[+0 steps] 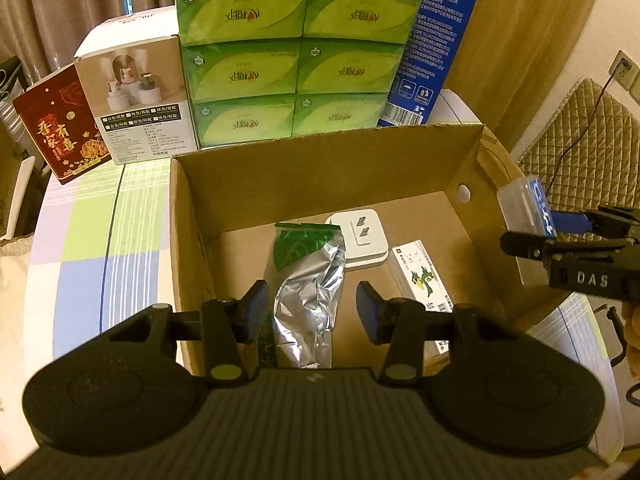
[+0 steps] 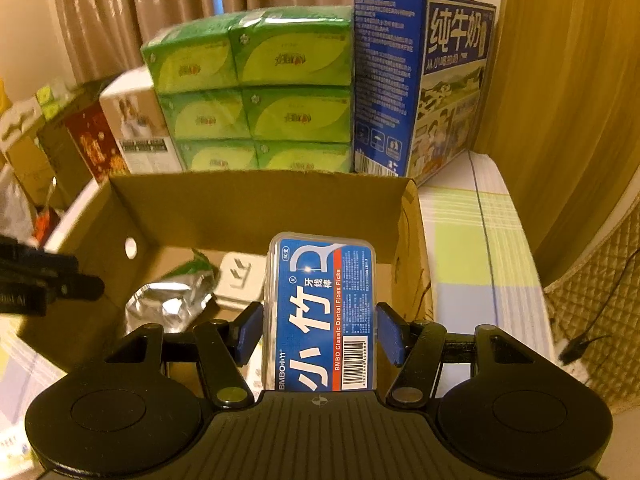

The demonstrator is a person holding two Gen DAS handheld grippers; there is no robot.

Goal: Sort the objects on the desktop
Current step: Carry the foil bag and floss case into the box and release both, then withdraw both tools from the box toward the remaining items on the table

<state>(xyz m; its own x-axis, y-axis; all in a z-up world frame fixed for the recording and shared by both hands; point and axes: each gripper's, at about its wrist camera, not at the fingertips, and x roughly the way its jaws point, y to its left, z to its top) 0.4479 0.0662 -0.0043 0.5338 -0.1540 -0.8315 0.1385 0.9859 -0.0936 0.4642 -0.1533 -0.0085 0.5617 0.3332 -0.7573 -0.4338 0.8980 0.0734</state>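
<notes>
The right gripper (image 2: pixel 318 330) is clamped on a floss pick box (image 2: pixel 322 312), a clear plastic case with a blue label, its blue pads pressing the case's two long sides. The case hangs over the open cardboard box (image 2: pixel 256 204), toward the box's 3 o'clock wall in the right wrist view. From the left wrist camera the same case (image 1: pixel 526 210) shows at 3 o'clock, held just above the carton's right-hand rim (image 1: pixel 472 184).

The left gripper (image 1: pixel 312 312) has its fingers spread apart with nothing between them. It hovers over the near edge of the carton, and a silver foil pouch (image 1: pixel 310 300) with a green leaf print lies on the carton floor below the gap. Whether the pads touch the pouch I cannot tell.

Also on the carton floor, a white wall socket (image 1: pixel 366 240) sits at 12 o'clock from the pouch, its near left edge under the pouch's top. A small white printed box (image 1: pixel 424 280) with green bird artwork lies at 3 o'clock from the pouch, apart from it.

Behind the carton, at 12 o'clock, stands a stacked green tissue pack (image 1: pixel 296 52). A blue milk carton case (image 2: pixel 420 84) stands just beside it at 1 o'clock. A white product box (image 1: pixel 140 96) and a red gift box (image 1: pixel 60 120) stand at 10 o'clock. All rest on a checked tablecloth (image 1: pixel 100 232).
</notes>
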